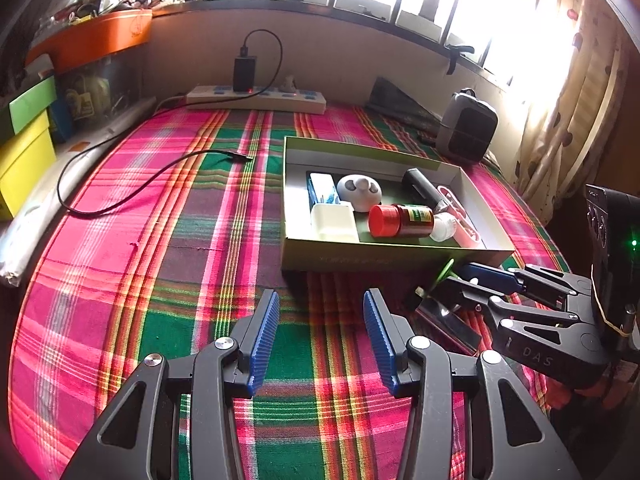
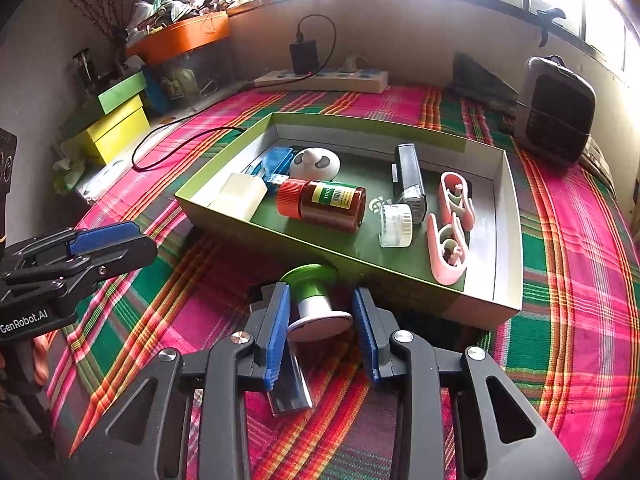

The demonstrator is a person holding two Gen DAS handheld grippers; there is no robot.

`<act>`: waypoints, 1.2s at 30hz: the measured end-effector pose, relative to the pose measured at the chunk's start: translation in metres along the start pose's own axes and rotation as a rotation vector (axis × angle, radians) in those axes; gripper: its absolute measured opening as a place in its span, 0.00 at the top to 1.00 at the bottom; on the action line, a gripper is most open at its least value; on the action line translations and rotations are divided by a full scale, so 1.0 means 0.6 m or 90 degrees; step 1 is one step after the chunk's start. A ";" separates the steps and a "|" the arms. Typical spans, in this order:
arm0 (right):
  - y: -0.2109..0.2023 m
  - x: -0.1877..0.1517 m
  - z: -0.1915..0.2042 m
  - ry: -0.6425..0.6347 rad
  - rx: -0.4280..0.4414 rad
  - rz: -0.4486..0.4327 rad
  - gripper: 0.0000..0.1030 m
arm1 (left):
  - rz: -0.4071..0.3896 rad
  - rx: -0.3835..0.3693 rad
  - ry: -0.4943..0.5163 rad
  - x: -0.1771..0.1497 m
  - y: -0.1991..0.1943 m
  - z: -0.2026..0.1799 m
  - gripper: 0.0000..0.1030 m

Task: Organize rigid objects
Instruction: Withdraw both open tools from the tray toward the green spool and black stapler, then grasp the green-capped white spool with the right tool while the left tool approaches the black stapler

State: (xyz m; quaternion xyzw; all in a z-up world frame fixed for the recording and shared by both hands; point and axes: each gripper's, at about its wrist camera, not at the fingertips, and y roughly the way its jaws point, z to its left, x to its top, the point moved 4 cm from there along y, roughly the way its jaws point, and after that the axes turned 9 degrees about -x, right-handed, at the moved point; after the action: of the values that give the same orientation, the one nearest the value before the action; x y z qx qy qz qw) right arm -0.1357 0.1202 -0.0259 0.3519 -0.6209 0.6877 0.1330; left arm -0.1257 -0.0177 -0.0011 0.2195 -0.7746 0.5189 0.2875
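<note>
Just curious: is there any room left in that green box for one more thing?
Yes. The box floor is bare behind the brown bottle, between panda toy and black case. Its near edge is crowded around the clear jar and pink holders.

Left gripper (image 1: 320, 336) and right gripper (image 2: 322, 328): black skeletal linkage frames, silver pivot screws, ribbed blue pads; white lettering "GenRobot.AI" and "DAS" on the housings.
</note>
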 end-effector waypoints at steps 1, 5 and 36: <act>-0.001 0.000 0.000 0.000 -0.001 0.000 0.68 | 0.001 0.000 0.000 -0.001 0.000 -0.001 0.58; -0.010 -0.002 -0.005 0.002 0.000 -0.004 0.68 | 0.002 -0.006 0.002 -0.006 -0.003 -0.006 0.58; -0.033 -0.049 0.029 0.024 0.079 0.032 0.68 | 0.016 -0.030 0.005 -0.033 -0.018 -0.026 0.58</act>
State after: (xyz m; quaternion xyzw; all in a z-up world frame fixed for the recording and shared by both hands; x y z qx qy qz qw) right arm -0.0969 0.1149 -0.0302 0.3310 -0.5830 0.7344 0.1055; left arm -0.1008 -0.0063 -0.0028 0.2009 -0.7884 0.5046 0.2888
